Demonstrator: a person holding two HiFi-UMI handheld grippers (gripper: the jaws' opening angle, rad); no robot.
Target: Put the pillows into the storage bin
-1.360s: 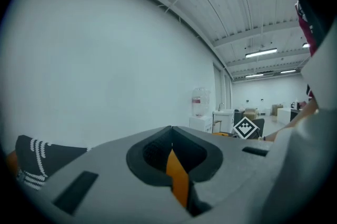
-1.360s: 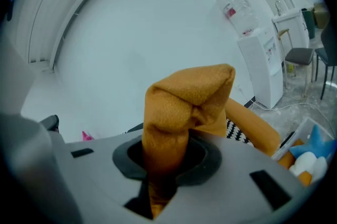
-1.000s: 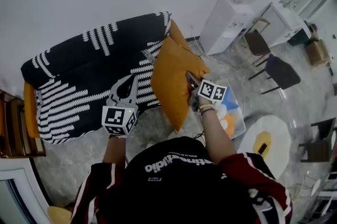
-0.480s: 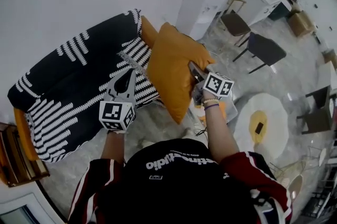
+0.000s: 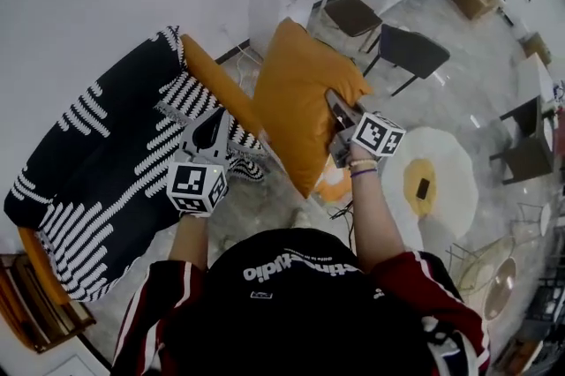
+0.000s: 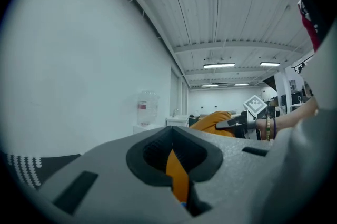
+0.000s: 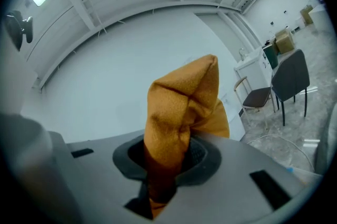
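Sofa (image 5: 97, 154), striped, far left. 2nd pillow (image 5: 212, 78) lies along its right end, not yet picked up. L gripper (image 5: 219, 120) hovers just beside it w/ jaws drawn almost together: only a thin slit, orange showing thru, nothing pinched. Prob. free to take that 2nd one.

1st pillow (image 5: 300, 101) hangs in the air off the sofa, above the floor. R gripper (image 5: 337, 105) holds it, jaws clamped on a bunched bit of its edge, fabric sticking up past them. Makes sense: too fat to span, so it grabs a fold. It's carried high, prob. so the low corner clears the floor.

Bin (image 5: 334, 186): maybe the orange/white bit under the 1st pillow, can't tell. Neither pillow is in yet.
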